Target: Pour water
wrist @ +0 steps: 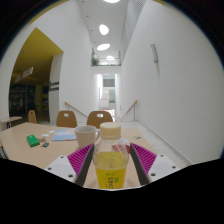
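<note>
A clear bottle of yellow liquid [111,160] with a pale cap stands upright between my fingers, held above the table. My gripper [112,163] is shut on the bottle, with the pink pads [143,158] pressing on both its sides. A white paper cup [87,135] stands on the light wooden table [45,150] just beyond the bottle, slightly to its left.
A green object [34,141] and a purple object [66,136] lie on the table to the left. Wooden chairs [66,119] stand behind the table. A white corridor with a staircase railing runs beyond.
</note>
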The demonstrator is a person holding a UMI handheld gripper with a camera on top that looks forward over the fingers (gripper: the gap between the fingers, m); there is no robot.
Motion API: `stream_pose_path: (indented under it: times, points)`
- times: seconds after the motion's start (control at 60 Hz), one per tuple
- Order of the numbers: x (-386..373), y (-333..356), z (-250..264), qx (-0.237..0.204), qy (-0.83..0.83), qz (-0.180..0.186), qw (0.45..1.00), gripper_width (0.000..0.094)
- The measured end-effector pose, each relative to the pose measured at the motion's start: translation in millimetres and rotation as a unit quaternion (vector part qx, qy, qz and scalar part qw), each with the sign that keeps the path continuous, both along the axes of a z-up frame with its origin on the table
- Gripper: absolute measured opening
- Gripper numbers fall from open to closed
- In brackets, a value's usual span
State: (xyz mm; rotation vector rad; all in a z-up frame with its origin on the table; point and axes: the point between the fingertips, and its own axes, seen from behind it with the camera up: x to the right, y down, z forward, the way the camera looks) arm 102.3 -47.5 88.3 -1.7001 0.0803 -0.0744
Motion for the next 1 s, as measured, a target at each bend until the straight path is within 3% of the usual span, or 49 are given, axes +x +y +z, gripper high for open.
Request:
stream_pose_path:
  times: [0.033,0.067,0.167,0.267,0.417,0.583,0.683,0.7,0.783,0.867,1.0]
  points:
    - [-6.5,5.2,-2.3,0.001,-0.002,0.009,1.0,0.0687]
    - [-12.1,3.9,-4.8,-0.003,-0.001,0.012,1.0,0.0525]
    - [-7.9,0.7,-4.8,-0.003,0.0,-0.001,1.0,0.0476]
    - [-11.2,1.2,-8.0,-0.004,-0.006,0.009,1.0,0.0391]
    - [-4.7,3.3,-4.6,-0.01,-0.04,0.008,0.999,0.0377]
    - [18.6,62.8,55.9,-0.018,-0.304,-0.024,0.952,0.0375]
    - [19.7,121.9,85.7,-0.038,-0.529,-0.035,0.847,0.0375]
    - [34.2,124.3,96.0,-0.047,-0.567,-0.024,0.822,0.0377]
    - [11.8,170.3,106.3,-0.05,-0.751,-0.041,0.658,0.0377]
    - [-10.0,188.9,105.7,-0.045,-0.857,-0.01,0.513,0.0381]
    - [-23.0,200.5,95.1,-0.056,-0.925,0.026,0.375,0.0382]
